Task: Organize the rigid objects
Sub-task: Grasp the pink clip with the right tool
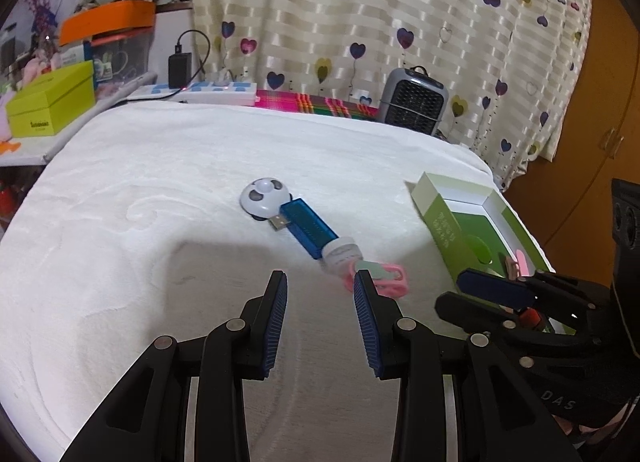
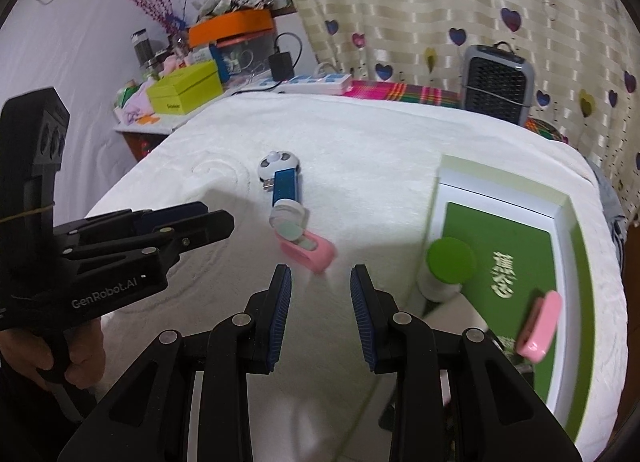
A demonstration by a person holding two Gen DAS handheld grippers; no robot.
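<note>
Left wrist view: left gripper (image 1: 320, 318) stands parted and empty; pink clip (image 1: 382, 280) lies just beyond its right fingertip, touching a white cap (image 1: 342, 252).

Right wrist view: right gripper (image 2: 320, 310) parted, empty. Approach the clip squarely, then carry it right to the green box (image 2: 572, 246).

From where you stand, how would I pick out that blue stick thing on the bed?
Find the white blanket, then the line of small things lying across its middle. The blue USB stick lies between a round white panda-faced gadget and a white cap. It alone is see-through blue, with a bare metal plug.
</note>
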